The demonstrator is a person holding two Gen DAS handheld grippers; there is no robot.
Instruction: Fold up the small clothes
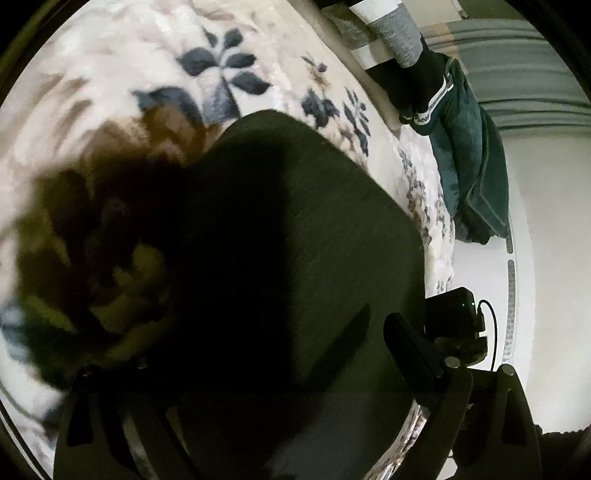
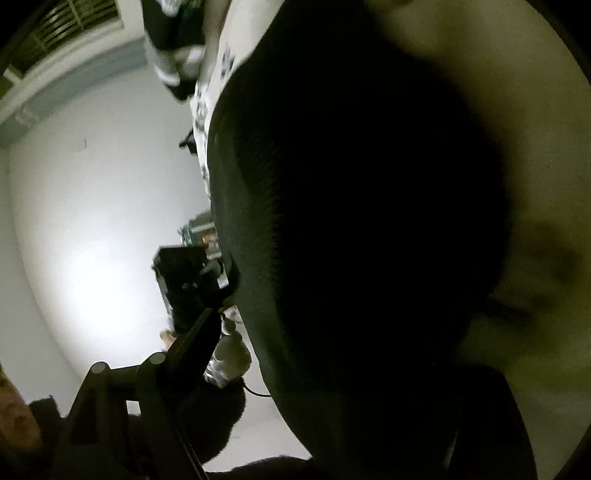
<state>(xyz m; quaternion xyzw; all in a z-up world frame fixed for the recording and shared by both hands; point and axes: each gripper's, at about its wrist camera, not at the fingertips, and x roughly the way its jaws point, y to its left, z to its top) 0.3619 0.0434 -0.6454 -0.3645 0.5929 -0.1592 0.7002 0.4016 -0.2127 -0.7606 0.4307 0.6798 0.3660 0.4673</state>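
Observation:
A dark ribbed garment [image 1: 295, 236] lies on the floral blanket [image 1: 122, 66] and fills the middle of the left wrist view. It runs down between my left gripper's [image 1: 273, 413] fingers, which stand wide apart; a grip does not show. In the right wrist view the same dark garment [image 2: 354, 229] covers most of the frame, very close to the lens. My right gripper's left finger [image 2: 207, 332] shows at the garment's edge; the other finger is hidden by cloth. The right gripper also shows in the left wrist view [image 1: 413, 347] at the garment's right edge.
A dark green towel [image 1: 469, 166] hangs over the bed's far right edge. A grey and black garment with a white stripe [image 1: 424, 77] lies above it. The white floor [image 1: 546, 236] lies to the right of the bed. A window grille [image 2: 70, 22] is at the upper left.

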